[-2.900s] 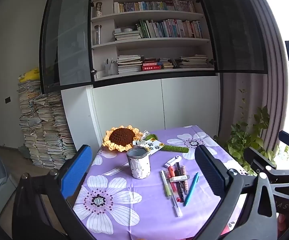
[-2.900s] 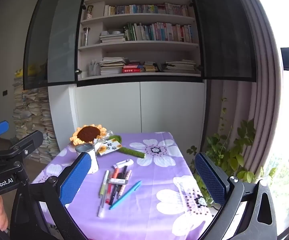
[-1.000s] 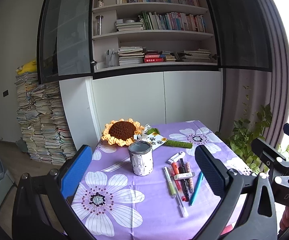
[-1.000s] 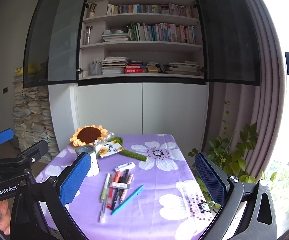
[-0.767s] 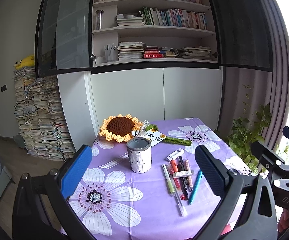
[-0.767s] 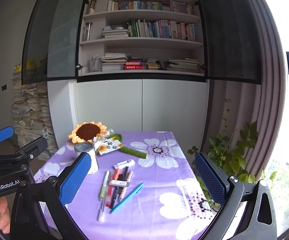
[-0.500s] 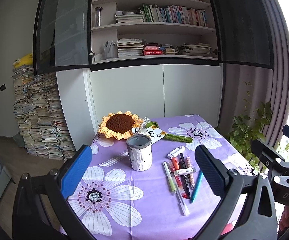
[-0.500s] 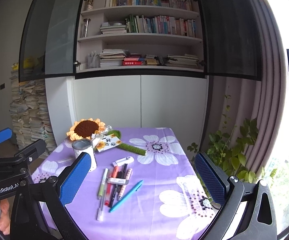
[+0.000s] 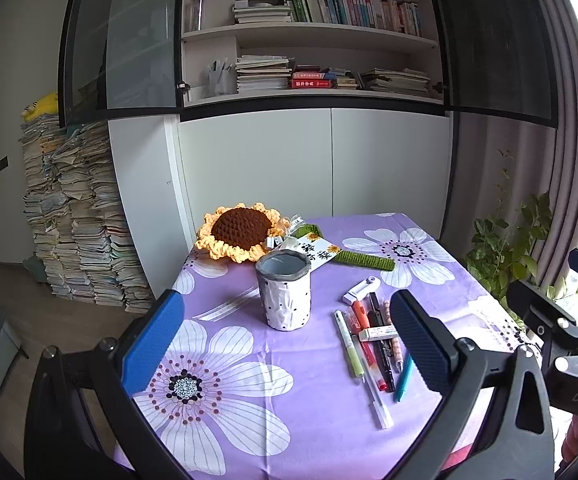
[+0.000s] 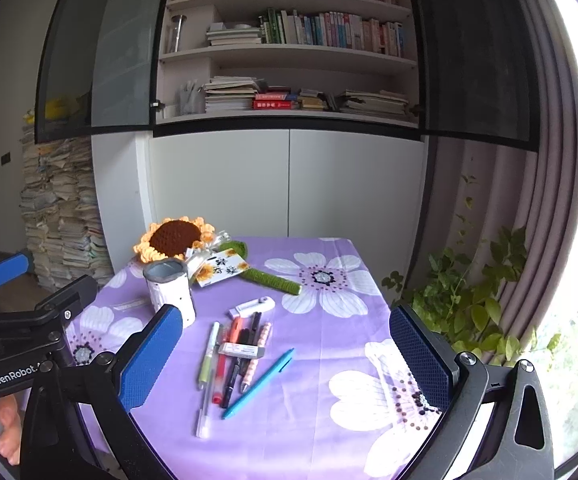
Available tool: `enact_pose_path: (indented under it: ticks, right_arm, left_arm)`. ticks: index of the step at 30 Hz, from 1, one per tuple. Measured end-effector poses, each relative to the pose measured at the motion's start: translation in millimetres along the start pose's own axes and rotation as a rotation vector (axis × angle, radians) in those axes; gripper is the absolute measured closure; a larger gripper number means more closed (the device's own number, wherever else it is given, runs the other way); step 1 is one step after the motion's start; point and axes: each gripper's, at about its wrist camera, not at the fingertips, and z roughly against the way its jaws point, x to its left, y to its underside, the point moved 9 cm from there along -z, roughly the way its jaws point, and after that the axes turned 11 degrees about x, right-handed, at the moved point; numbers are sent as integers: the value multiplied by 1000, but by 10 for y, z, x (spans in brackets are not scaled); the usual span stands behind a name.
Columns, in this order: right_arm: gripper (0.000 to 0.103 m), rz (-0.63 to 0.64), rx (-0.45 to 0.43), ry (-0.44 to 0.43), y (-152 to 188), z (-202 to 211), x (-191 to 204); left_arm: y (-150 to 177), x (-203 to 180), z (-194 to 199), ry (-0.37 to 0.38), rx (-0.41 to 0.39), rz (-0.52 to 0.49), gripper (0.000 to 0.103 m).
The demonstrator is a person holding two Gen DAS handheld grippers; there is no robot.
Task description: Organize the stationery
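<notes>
Both hand-held grippers, left (image 9: 285, 344) and right (image 10: 285, 356), hover spread wide and empty above the worktop (image 9: 249, 420); pens (image 10: 229, 360) lie ahead of the right one, pen holder (image 9: 284, 290) ahead of the left.

right claw (image 10: 285, 356) wide apart, empty | pens (image 10: 233, 356) clustered on purple cloth (image 10: 329, 344) | pen cup (image 10: 169, 290) upright, left
</notes>
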Motion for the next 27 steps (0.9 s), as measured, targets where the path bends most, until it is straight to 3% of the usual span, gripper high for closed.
enact_pose_path:
  ticks: [14,20,27]
  right_arm:
    - [0,-17,65,27,34,-292,-35]
    - [0,-32,138,41,151,-550,-88]
    - [0,-57,214,44,257,-908,-138]
  left_arm:
    - [76,98,-360,-22,55,-5,1]
    - [325,354,-879,-52,182,21,1]
    - [364,345,-1413,18,263,20,1]
